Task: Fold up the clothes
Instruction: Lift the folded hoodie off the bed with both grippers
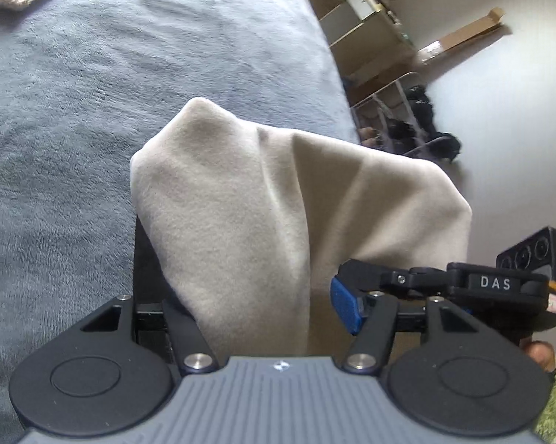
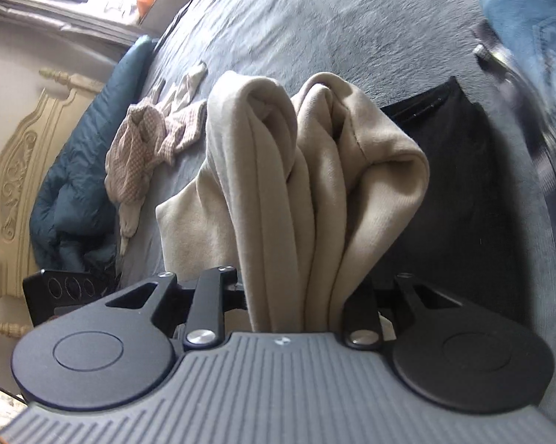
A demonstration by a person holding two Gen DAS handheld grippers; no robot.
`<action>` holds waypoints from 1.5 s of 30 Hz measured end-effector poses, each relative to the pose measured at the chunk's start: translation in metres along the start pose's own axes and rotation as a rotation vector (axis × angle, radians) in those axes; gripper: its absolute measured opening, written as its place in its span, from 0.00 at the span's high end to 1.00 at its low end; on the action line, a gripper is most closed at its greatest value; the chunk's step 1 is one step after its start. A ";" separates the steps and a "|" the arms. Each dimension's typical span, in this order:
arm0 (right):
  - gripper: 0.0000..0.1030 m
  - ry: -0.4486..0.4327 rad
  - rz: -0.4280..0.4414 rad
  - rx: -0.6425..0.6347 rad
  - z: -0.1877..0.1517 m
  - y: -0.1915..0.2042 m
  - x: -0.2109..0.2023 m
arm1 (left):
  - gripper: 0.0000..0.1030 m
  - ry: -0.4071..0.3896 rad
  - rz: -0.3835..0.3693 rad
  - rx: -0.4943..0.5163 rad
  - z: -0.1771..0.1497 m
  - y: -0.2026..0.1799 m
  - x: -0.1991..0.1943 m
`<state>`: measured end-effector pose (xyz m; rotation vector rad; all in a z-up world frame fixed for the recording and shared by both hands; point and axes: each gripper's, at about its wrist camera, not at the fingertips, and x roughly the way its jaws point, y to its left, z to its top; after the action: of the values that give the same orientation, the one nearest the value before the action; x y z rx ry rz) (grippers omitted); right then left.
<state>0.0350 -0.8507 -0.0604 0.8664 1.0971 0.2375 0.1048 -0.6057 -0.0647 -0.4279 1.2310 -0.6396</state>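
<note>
We lift the tan cloth above the bed

Our left hand-held gripper [image 1: 248,296] and right hand-held gripper [image 2: 296,296] each pinch the tan cloth [image 2: 315,185], bunched up over the gray bed [image 2: 352,18], with a black garment [image 2: 452,155] lying on the bed behind it.

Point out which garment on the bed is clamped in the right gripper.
The beige sweatshirt, bunched in folds between the right gripper fingers. The checked garment lies crumpled further off, the black one flat behind it, both untouched.
</note>
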 end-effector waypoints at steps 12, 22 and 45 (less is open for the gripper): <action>0.75 0.128 0.012 0.100 0.027 -0.021 -0.004 | 0.41 0.122 0.016 -0.051 0.029 -0.012 0.014; 0.75 0.141 -0.007 0.120 0.050 -0.045 0.015 | 0.42 0.160 0.057 -0.037 0.046 -0.002 0.055; 0.52 0.035 -0.182 -0.254 0.050 -0.068 0.045 | 0.34 0.110 0.079 0.109 0.043 0.031 0.084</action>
<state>0.0824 -0.8947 -0.1306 0.5346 1.1427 0.2355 0.1694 -0.6392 -0.1332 -0.2543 1.3041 -0.6664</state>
